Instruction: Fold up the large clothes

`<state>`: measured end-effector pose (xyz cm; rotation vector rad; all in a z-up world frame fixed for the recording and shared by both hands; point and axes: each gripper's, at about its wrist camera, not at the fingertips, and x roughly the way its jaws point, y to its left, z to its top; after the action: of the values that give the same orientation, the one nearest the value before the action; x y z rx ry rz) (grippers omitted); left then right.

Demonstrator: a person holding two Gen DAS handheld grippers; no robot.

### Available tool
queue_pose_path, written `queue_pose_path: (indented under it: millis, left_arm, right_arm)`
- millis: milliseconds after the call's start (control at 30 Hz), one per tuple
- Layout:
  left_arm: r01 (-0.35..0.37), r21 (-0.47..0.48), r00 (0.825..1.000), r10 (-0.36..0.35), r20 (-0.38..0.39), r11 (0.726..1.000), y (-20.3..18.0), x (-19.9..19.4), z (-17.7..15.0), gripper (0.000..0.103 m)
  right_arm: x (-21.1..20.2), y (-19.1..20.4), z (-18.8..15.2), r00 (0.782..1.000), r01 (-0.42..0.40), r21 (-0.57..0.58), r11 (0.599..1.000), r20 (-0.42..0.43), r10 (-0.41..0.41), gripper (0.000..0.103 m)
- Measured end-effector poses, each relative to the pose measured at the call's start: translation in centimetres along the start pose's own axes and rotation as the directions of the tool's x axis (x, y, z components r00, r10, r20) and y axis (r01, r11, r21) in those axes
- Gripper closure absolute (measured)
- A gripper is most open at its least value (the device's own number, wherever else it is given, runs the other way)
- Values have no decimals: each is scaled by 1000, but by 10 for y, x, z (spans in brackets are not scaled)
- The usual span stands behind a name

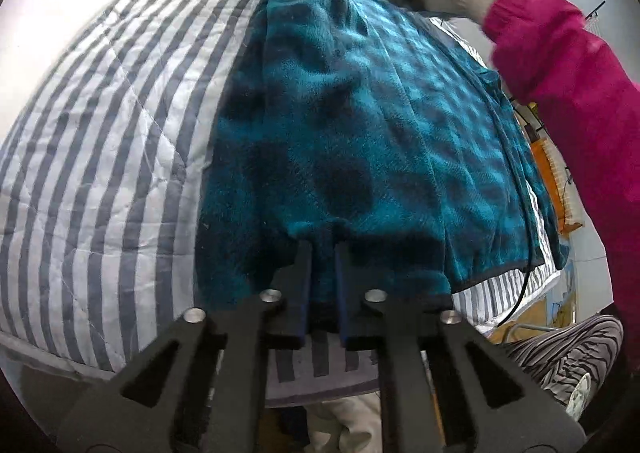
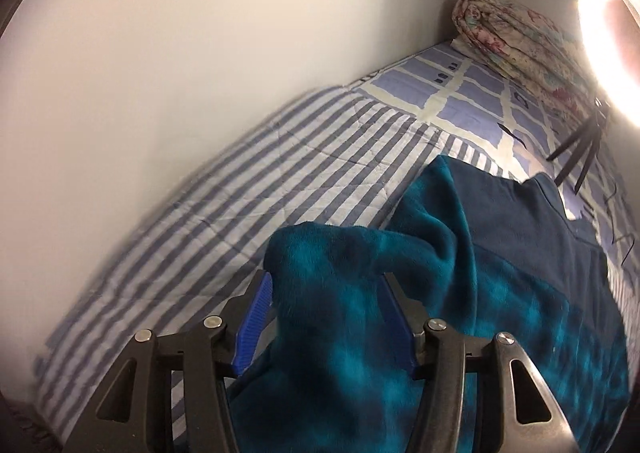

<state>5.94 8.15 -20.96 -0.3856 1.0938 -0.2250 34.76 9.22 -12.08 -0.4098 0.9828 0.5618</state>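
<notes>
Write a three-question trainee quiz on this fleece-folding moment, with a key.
1. True or false: the left gripper is shut on the teal fleece.
2. What lies under the fleece? A) bare floor B) striped quilt C) wooden table
3. In the right wrist view, what sits between the right gripper fingers?

Key:
1. True; the narrow-set jaws pinch its hem.
2. B
3. A bunched fold of the fleece; the jaws stand apart, so the grip is unclear.
</notes>
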Motion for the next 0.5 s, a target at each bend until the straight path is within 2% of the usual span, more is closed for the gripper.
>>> queue_pose_path:
  millis: [33,67,133,233,333,500]
  left_arm:
    - [-10,8,1000,10,7,1000,-2,0,1,100]
    - [-16,10,1000,16,11,1000,-1,-1,0,101]
    - [-11,7,1000,11,20,1000,0,-8,-1,102]
    - [-34,-2,998,34,54,999,5,-24,-4,103]
    - [-37,-64,995,43,89,997,19,-40,-5,103]
    - [-44,-74,995,50,85,996,25,-39,-13,103]
  right_arm:
    - [7,2,0,1000,20,-8,1000,-15,-20,73]
    - [15,3,0,999,29,-12,1000,-33,-29,87]
    - [24,1,-1,999,36,-2,999,-41,-36,99]
    - [23,-5,0,1000,18,26,1000,-23,-18,100]
    - [17,-10,5,1000,14,50,999,-3,-14,101]
    - [13,-19,11,1000,-3,120,993,28,-1,101]
